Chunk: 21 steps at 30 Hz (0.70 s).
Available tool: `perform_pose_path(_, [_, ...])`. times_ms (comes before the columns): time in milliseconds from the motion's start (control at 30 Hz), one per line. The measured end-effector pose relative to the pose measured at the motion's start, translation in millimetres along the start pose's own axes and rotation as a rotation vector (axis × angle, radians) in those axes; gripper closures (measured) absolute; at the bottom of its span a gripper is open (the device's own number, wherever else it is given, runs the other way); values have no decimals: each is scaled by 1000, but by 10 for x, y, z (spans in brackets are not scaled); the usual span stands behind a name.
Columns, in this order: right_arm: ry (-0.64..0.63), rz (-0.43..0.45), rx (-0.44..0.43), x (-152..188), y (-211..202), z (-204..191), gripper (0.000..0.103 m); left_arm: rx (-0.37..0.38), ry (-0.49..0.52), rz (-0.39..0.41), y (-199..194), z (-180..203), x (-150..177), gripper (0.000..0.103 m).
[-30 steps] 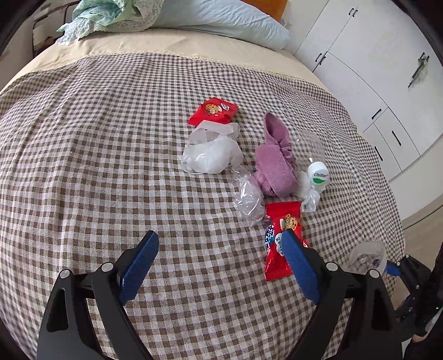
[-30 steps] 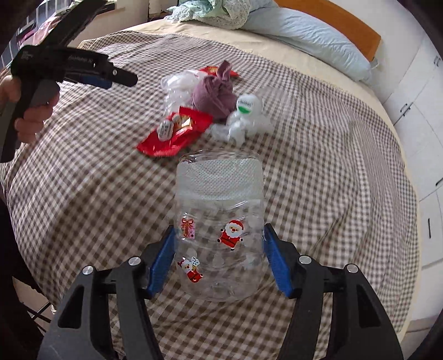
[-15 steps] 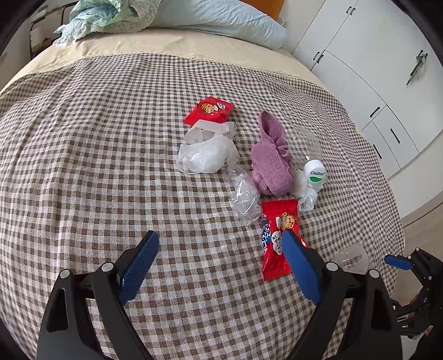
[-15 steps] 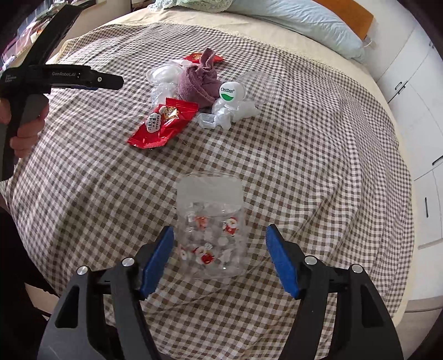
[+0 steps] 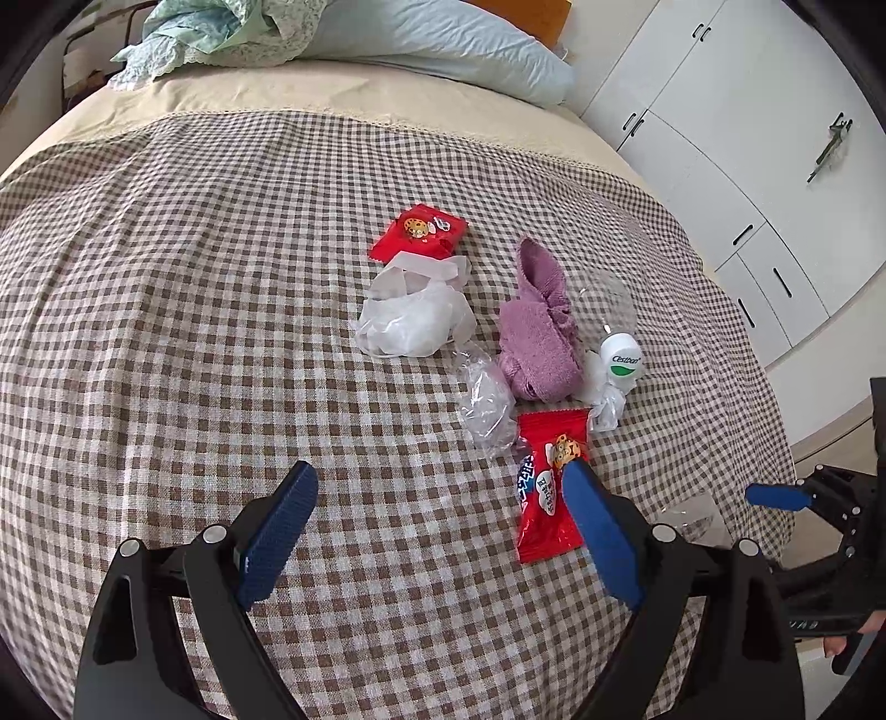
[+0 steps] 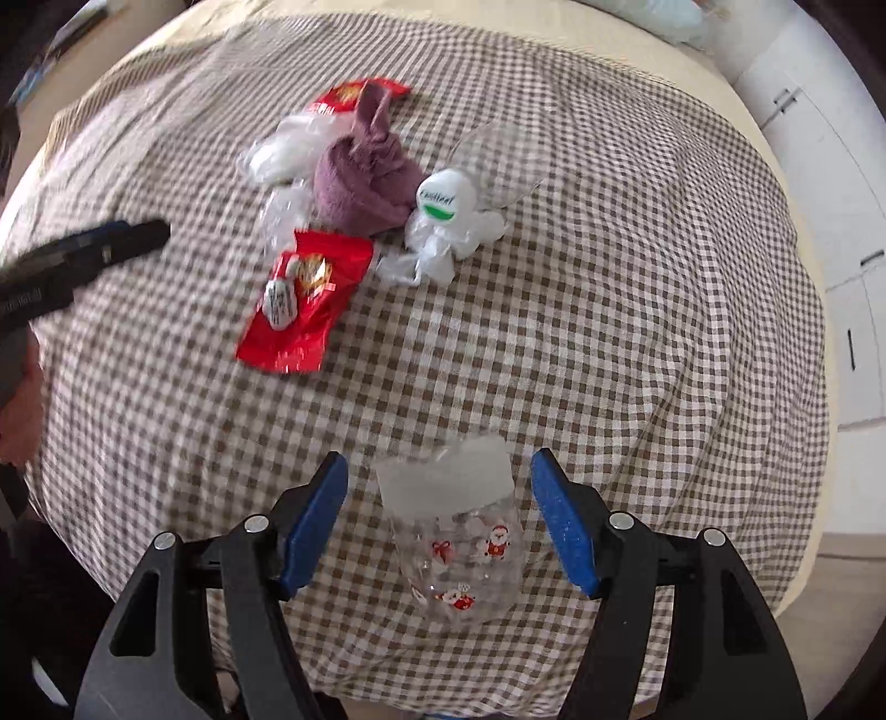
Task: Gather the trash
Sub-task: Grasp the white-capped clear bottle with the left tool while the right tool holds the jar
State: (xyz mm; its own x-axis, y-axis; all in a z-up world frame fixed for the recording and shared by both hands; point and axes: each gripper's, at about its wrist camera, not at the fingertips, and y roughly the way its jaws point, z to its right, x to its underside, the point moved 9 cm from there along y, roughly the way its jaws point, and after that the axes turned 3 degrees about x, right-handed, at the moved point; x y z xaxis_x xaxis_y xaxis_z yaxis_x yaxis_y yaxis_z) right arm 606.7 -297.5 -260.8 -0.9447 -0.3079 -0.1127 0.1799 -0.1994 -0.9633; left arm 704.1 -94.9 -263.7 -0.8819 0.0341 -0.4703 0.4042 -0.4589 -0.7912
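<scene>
A clear plastic bag with Santa prints (image 6: 459, 548) lies on the checked bedspread between the fingers of my right gripper (image 6: 440, 518), which is open and not touching it; its edge shows in the left wrist view (image 5: 692, 518). Trash lies in a cluster: a red snack wrapper (image 5: 548, 493) (image 6: 304, 302), a second red wrapper (image 5: 418, 238), white plastic bags (image 5: 412, 318), crumpled clear plastic (image 5: 487, 401) and a small white Cestbon bottle (image 5: 620, 363) (image 6: 446, 202). My left gripper (image 5: 437, 531) is open and empty, just short of the near wrapper.
A purple towel (image 5: 540, 332) (image 6: 362, 180) lies among the trash. Pillows (image 5: 432, 44) and bunched bedding (image 5: 210, 33) lie at the head of the bed. White cupboards (image 5: 747, 138) stand to the right. The bed edge (image 6: 797, 554) is near the Santa bag.
My right gripper has opened and let go of the Santa bag, which now lies on the bedspread; the gripper has drawn back. My left gripper has barely moved.
</scene>
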Motion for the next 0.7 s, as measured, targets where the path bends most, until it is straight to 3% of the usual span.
perform_pose_path(67, [-48, -39, 50, 62, 156, -39, 37, -1, -7, 0, -8, -25, -6, 16])
perform_pose_path(267, [-44, -59, 50, -20, 390, 44, 38, -2, 7, 0, -23, -1, 13, 16])
perform_pose_path(467, [31, 74, 3, 162, 101, 329, 47, -16, 155, 56, 37, 249, 32, 16])
perform_pose_path(533, [75, 126, -14, 264, -5, 479, 48, 39, 225, 65, 60, 486, 52, 16])
perform_pose_path(633, [138, 203, -24, 384, -136, 757, 48, 123, 294, 19, 192, 891, 65, 18])
perform_pose_path(700, [175, 240, -27, 490, -200, 923, 48, 77, 319, 20, 352, 1096, -72, 22])
